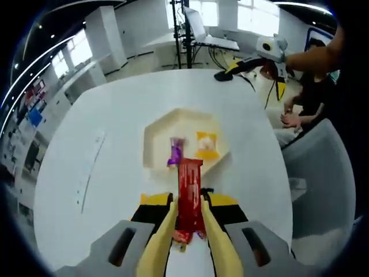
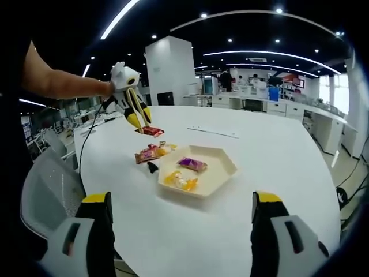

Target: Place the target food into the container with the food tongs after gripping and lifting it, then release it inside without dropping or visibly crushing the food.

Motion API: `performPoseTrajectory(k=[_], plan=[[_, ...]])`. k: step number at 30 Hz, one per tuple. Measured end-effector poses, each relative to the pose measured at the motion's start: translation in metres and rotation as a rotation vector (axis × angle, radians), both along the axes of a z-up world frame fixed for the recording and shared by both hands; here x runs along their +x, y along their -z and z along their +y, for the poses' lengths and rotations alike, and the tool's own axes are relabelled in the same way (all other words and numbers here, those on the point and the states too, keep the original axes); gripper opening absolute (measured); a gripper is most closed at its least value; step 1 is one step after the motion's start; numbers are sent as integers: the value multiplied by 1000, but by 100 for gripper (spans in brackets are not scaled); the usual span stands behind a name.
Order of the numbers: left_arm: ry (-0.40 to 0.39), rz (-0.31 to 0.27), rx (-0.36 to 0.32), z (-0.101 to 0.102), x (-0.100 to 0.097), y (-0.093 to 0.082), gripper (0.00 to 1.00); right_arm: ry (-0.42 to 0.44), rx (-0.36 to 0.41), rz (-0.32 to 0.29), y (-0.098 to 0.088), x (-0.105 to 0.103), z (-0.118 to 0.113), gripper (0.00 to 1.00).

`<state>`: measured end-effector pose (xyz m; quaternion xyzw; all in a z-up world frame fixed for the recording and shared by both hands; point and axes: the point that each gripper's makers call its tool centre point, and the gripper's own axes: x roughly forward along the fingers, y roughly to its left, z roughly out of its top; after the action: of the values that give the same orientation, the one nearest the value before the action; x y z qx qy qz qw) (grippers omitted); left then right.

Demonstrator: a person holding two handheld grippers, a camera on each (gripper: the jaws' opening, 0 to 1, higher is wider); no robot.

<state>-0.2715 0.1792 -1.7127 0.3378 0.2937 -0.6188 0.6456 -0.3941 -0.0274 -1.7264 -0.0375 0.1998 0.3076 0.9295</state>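
My left gripper (image 1: pixel 189 203) carries yellow food tongs that are shut on a long red snack packet (image 1: pixel 190 193), which points toward the near edge of a white hexagonal tray (image 1: pixel 155 130). A purple candy (image 1: pixel 175 151) and a yellow packet (image 1: pixel 206 145) lie in the tray. More wrapped snacks (image 1: pixel 184 235) sit under the tongs. In the right gripper view a hand holds the left gripper (image 2: pixel 141 122) with the red packet (image 2: pixel 151 131) low over the table, beyond the loose snacks (image 2: pixel 147 154) and the tray (image 2: pixel 222 173). My right gripper (image 2: pixel 180 202) is open and holds nothing; it also shows across the table (image 1: pixel 253 81).
The round white table (image 1: pixel 115 115) drops off on all sides. A small black object (image 2: pixel 152 167) lies beside the tray. A person (image 1: pixel 300 109) sits at the far side by a grey chair (image 1: pixel 323 167). A thin strip (image 2: pixel 210 131) lies on the table.
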Motion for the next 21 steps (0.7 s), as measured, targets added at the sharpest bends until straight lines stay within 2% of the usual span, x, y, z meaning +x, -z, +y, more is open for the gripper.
performPoseTrajectory(k=[21], plan=[[27, -4, -18, -44, 2, 0, 19, 21, 10, -3, -1, -2, -9, 99]])
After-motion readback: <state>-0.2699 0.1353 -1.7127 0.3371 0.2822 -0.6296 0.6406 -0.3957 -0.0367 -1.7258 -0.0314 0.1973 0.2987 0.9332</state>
